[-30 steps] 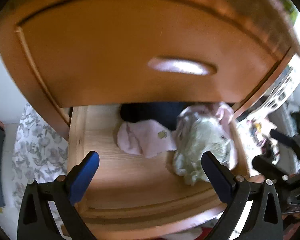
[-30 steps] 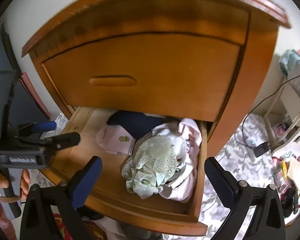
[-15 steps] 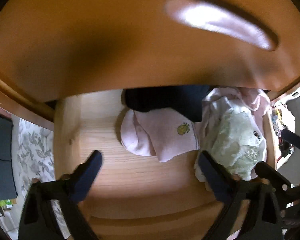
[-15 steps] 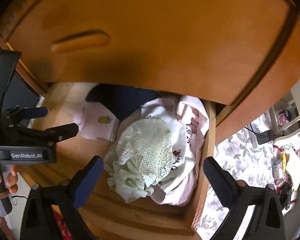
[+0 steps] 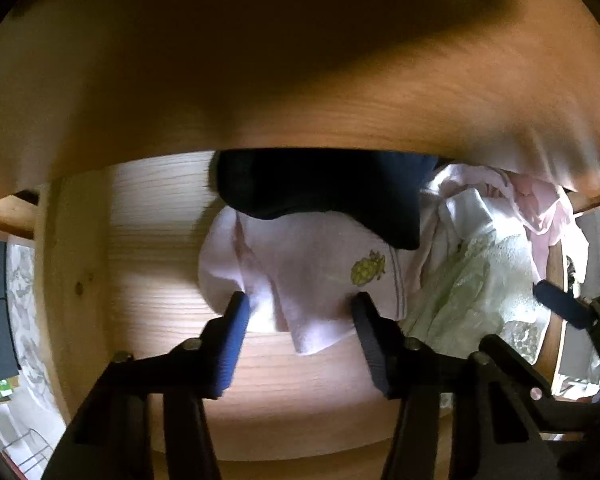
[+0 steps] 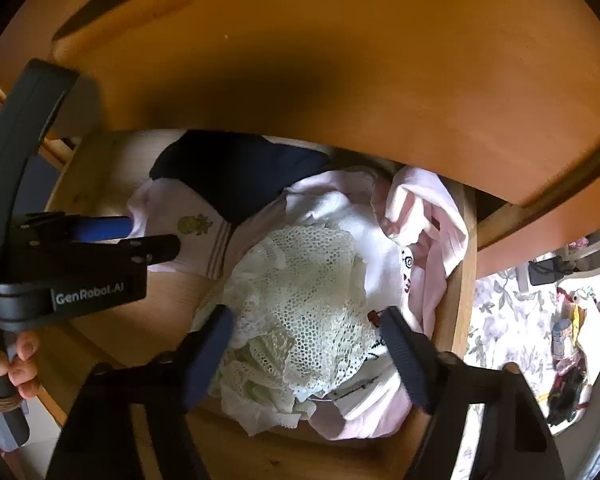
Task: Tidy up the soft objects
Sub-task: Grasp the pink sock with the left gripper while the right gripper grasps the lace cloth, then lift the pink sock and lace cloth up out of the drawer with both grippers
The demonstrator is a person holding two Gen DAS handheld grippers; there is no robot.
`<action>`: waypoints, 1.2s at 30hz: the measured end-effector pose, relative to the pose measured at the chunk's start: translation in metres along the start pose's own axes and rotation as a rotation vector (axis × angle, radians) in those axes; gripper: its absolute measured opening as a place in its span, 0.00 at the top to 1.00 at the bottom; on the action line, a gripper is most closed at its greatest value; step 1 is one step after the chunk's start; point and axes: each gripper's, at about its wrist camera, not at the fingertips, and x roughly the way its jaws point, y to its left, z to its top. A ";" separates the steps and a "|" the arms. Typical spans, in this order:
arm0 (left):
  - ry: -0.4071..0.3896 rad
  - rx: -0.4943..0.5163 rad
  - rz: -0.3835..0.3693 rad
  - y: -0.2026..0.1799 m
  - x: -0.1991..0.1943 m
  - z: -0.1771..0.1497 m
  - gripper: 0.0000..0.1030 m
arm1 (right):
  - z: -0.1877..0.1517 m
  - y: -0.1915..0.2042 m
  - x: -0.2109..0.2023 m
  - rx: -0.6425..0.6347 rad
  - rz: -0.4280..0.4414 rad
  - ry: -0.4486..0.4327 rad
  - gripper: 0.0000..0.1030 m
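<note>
An open wooden drawer (image 5: 148,240) (image 6: 462,280) holds soft clothes. A pale pink garment with a yellow pineapple print (image 5: 308,268) (image 6: 180,220) lies in the middle, a dark navy garment (image 5: 324,188) (image 6: 236,168) behind it. A cream lace garment (image 6: 300,304) (image 5: 484,280) sits on white and pink clothes (image 6: 424,216) at the right. My left gripper (image 5: 298,300) (image 6: 152,236) is open, its fingertips straddling the pink garment's front edge. My right gripper (image 6: 306,320) is open, its fingers either side of the lace garment.
The closed upper drawer front (image 6: 340,60) with a recessed handle (image 6: 124,4) overhangs the open drawer closely. A floral rug (image 6: 512,320) with scattered small items lies to the right. A hand (image 6: 16,364) holds the left gripper's handle.
Both grippers have moved forward and down into the drawer. The left now reaches the pink garment and the right reaches the lace garment. Both jaws have narrowed but stay open.
</note>
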 end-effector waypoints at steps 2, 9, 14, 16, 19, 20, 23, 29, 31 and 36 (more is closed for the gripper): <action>0.006 -0.008 -0.016 0.003 0.003 0.003 0.56 | 0.000 0.001 0.003 -0.003 0.002 0.004 0.37; -0.006 -0.005 -0.033 0.003 0.003 0.003 0.68 | 0.000 -0.006 0.006 0.016 -0.023 0.001 0.51; -0.022 -0.041 -0.063 0.006 -0.002 -0.003 0.75 | -0.004 -0.011 0.001 0.027 -0.012 -0.019 0.73; -0.027 -0.044 -0.075 0.008 -0.003 -0.006 0.77 | -0.007 -0.014 -0.002 0.030 -0.003 -0.031 0.83; -0.036 -0.049 -0.086 0.010 -0.008 -0.010 0.79 | -0.012 -0.013 -0.011 0.032 0.003 -0.058 0.91; -0.038 -0.054 -0.091 0.011 -0.009 -0.011 0.80 | -0.014 -0.012 -0.014 0.031 0.009 -0.068 0.93; -0.043 -0.063 -0.106 0.014 -0.008 -0.016 0.80 | -0.018 -0.009 -0.025 0.033 0.031 -0.095 0.96; -0.091 -0.095 -0.146 0.020 -0.023 -0.031 0.81 | -0.026 -0.019 -0.031 0.083 0.085 -0.124 0.97; -0.117 -0.102 -0.157 0.022 -0.031 -0.036 0.81 | -0.031 -0.026 -0.040 0.111 0.112 -0.145 0.97; -0.192 -0.126 -0.197 0.029 -0.059 -0.053 0.81 | -0.043 -0.035 -0.056 0.220 0.152 -0.212 0.97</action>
